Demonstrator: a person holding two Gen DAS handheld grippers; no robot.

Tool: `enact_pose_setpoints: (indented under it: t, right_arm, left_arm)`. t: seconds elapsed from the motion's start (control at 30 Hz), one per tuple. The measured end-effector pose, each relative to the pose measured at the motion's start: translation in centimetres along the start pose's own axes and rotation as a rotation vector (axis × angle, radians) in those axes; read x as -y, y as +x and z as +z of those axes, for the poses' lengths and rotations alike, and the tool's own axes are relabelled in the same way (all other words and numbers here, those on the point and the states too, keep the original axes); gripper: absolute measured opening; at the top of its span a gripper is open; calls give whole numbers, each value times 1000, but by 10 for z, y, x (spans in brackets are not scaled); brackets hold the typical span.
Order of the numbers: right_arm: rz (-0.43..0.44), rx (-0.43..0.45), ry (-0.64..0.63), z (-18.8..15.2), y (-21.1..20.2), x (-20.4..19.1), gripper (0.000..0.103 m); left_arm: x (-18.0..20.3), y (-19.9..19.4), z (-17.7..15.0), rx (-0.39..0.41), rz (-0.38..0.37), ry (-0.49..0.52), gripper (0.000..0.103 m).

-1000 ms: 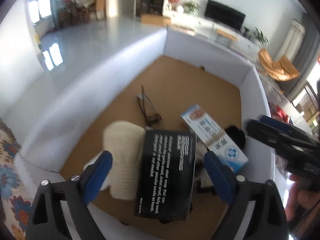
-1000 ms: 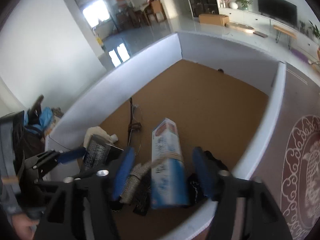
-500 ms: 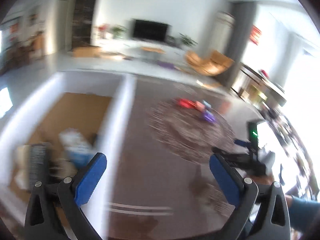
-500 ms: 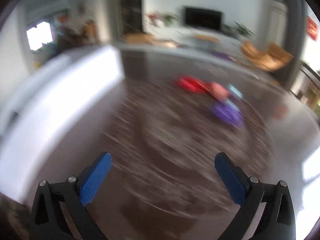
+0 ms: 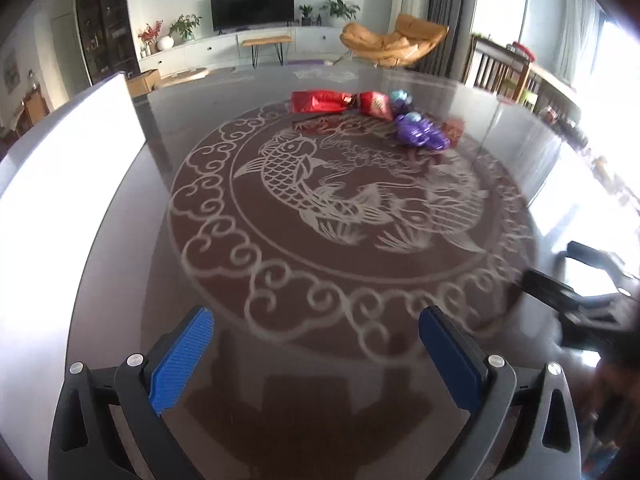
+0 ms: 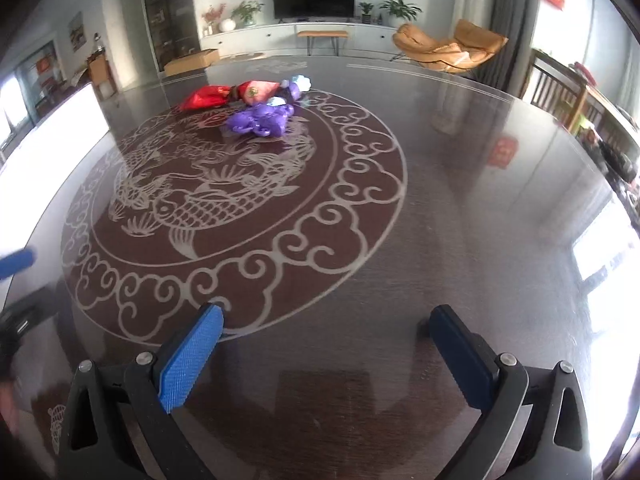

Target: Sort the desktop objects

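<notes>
Hovering at the bottom of each wrist view, both claws stand spread wide with nothing between their blue pads. The left claw [image 5: 316,344] and the right claw [image 6: 326,344] have both just been opening, and only the dark glossy surface [image 6: 460,208] (printed with a pale fish-and-cloud roundel) shows in the gaps. The items to sort lie well apart from the claws, in a loose cluster in the upper middle of each frame: a red foil packet [image 5: 320,101], a second red-and-pink packet [image 5: 376,104] touching its end, and a crinkled purple wrapper [image 5: 420,133] just beside them toward the camera. A white box wall [image 5: 68,160] runs along the left edge of the left wrist view. The right claw's black body appears blurred at that view's right edge.
</notes>
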State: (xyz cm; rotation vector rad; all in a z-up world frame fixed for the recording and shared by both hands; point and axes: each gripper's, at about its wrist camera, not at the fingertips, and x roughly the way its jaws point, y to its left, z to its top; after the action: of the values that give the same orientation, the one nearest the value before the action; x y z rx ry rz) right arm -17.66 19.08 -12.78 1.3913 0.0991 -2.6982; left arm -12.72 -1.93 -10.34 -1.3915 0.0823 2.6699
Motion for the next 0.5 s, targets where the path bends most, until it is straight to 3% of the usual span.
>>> enact_pose_setpoints:
  t: [0.5]
  right_arm:
    - [1,-1,1,-1,-1,1,103]
  left_arm:
    - [-8,31,28,-2,17,3,103]
